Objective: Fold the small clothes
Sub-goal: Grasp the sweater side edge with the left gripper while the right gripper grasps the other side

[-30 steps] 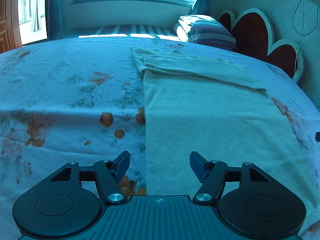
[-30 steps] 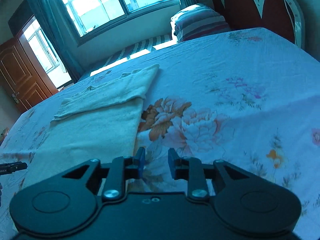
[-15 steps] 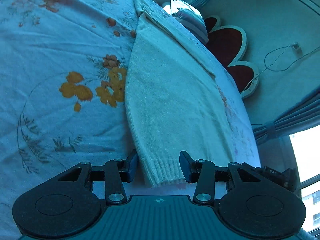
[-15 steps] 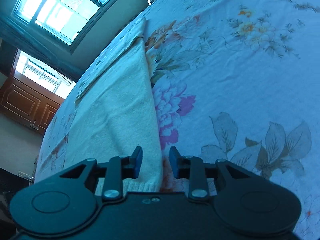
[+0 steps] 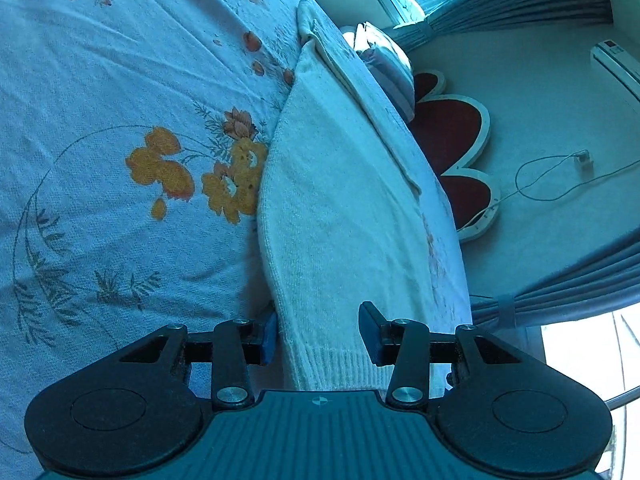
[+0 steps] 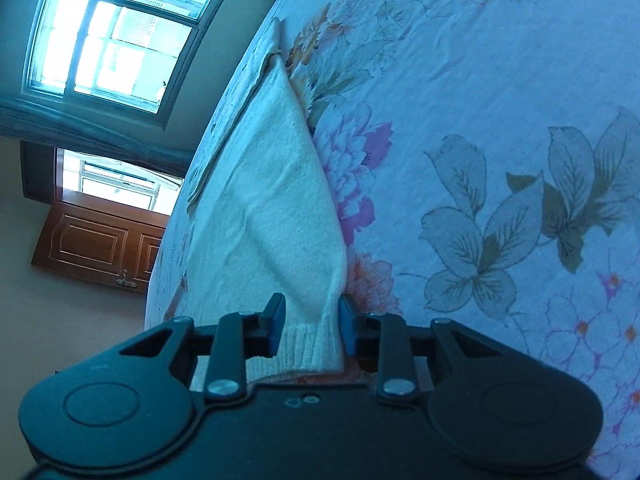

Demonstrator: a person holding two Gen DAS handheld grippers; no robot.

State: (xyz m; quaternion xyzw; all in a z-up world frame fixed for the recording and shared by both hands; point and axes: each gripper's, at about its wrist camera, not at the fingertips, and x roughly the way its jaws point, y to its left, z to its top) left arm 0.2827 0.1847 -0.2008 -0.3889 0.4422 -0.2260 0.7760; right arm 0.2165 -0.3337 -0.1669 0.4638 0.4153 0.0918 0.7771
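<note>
A cream knitted sweater (image 5: 344,216) lies flat on the floral bedsheet (image 5: 100,120), its sleeves folded across the far end. My left gripper (image 5: 318,334) is open, its jaws straddling the ribbed hem at one corner. In the right wrist view the same sweater (image 6: 264,216) runs away from me. My right gripper (image 6: 310,326) is open, with the other ribbed hem corner between its jaws. Neither gripper is closed on the cloth.
A striped pillow (image 5: 384,60) and a red heart-shaped headboard (image 5: 452,136) stand at the bed's far end. A window (image 6: 116,28) and a wooden door (image 6: 100,248) are beyond the bed's edge. Curtains (image 5: 560,284) hang at the right.
Both grippers have tilted and moved down onto the sweater's hem. The hem corners now sit deeper between the jaws than half a second ago.
</note>
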